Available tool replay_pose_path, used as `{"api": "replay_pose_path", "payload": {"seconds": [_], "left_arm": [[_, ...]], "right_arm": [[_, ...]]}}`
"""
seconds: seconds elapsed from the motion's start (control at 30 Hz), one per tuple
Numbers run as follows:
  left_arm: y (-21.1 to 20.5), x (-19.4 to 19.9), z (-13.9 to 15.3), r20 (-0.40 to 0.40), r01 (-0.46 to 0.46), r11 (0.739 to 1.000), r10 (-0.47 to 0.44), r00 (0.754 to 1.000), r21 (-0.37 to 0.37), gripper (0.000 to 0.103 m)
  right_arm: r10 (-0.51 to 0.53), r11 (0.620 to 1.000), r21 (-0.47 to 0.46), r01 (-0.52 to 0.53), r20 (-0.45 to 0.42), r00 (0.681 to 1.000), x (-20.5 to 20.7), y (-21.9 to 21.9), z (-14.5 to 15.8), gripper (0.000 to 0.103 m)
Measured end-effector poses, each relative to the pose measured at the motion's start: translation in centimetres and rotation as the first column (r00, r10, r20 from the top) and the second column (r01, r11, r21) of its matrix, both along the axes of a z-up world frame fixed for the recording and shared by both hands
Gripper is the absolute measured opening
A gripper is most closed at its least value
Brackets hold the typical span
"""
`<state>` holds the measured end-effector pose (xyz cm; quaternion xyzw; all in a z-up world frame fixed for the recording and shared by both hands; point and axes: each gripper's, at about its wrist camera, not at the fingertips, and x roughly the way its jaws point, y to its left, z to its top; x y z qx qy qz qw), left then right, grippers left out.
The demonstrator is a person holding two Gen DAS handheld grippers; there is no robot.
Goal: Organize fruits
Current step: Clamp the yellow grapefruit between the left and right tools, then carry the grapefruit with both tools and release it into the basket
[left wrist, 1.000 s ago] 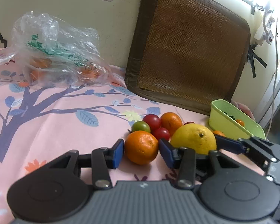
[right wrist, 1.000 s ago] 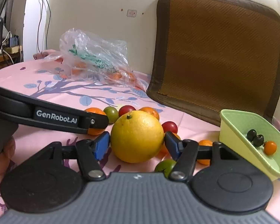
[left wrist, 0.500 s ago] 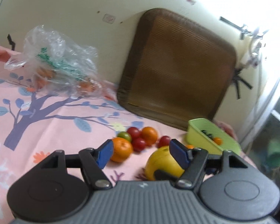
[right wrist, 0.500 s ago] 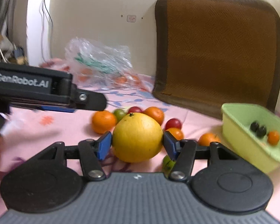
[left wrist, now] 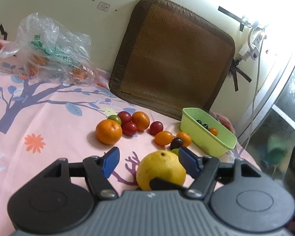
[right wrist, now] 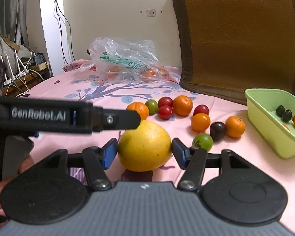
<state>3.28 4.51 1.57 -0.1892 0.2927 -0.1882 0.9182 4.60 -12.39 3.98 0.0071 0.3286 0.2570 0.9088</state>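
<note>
One large yellow citrus (right wrist: 145, 146) is sitting between the blue pads of the right gripper (right wrist: 145, 151), both pads touching its flanks, jaws clenched on it; it appears to be held just above the pink tablecloth (left wrist: 49, 137), though whether it is resting or lifted is not certain.

Left gripper (left wrist: 147, 160): jaws spread wide, grasping nothing, hovering over the citrus and the cloth.

Loose stock lying on the cloth: a mandarin (left wrist: 108, 131), a second mandarin (right wrist: 182, 105), red tomatoes (right wrist: 165, 107), a green tomato (right wrist: 202, 142), a dark plum-coloured fruit (right wrist: 218, 131), further small orange fruit near the bin.

Green bin (right wrist: 265, 122): standing at right, holding two dark berries and one small orange tomato.

Plastic bag (right wrist: 125, 63): lying at the back, oranges inside.

Risks: the citrus is round and smooth and is being gripped by small pads near its widest line, so it could be slipping or rolling out on a tilt. It is looking large for the bin. The left gripper is crossing close above, so a collision is possible.
</note>
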Motion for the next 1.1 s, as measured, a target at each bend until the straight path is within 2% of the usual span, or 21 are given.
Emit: {"api": "replay_pose_path", "payload": {"seconds": [0.1, 0.3, 0.43, 0.53, 0.63, 0.77, 0.87, 1.1], "left_arm": [[-0.1, 0.2, -0.1, -0.006, 0.018, 1.000, -0.018, 1.000, -0.015, 0.068], [-2.0, 0.5, -0.9, -0.041, 0.079, 0.997, -0.078, 0.996, 0.014, 0.068], [-3.2, 0.3, -1.1, -0.035, 0.085, 0.993, -0.082, 0.996, 0.085, 0.063], [-3.2, 0.8, -0.5, -0.056, 0.084, 0.994, -0.080, 0.995, 0.066, 0.062], [-4.1, 1.7, 0.7, -0.044, 0.093, 0.994, -0.091, 0.995, 0.059, 0.062], [-7.4, 4.1, 2.6, -0.032, 0.134, 0.988, -0.132, 0.991, 0.081, 0.062], [-10.8, 6.7, 3.7, -0.019, 0.185, 0.979, -0.184, 0.983, 0.080, 0.062], [-18.5, 12.0, 4.3, -0.020, 0.269, 0.963, -0.268, 0.963, 0.032, 0.057]], "right_arm": [[0.001, 1.000, 0.011, -0.001, 0.012, 1.000, -0.8, -0.7, -0.4, 0.063], [0.008, 1.000, 0.008, -0.008, 0.036, 0.999, -1.0, -0.6, -0.6, 0.064], [0.012, 1.000, 0.012, -0.012, 0.040, 0.999, -0.9, -0.3, -0.9, 0.065], [0.004, 1.000, 0.024, -0.005, 0.041, 0.999, -0.9, -0.5, -0.8, 0.064], [-0.019, 0.999, 0.034, 0.017, 0.075, 0.997, -0.9, -1.1, -0.1, 0.064], [-0.071, 0.995, 0.069, 0.065, 0.096, 0.993, 0.5, -3.9, 1.0, 0.064], [-0.149, 0.986, 0.094, 0.140, 0.106, 0.983, 2.0, -7.0, 1.7, 0.064], [-0.320, 0.942, 0.135, 0.306, 0.096, 0.943, 5.3, -14.5, 2.0, 0.064]]}}
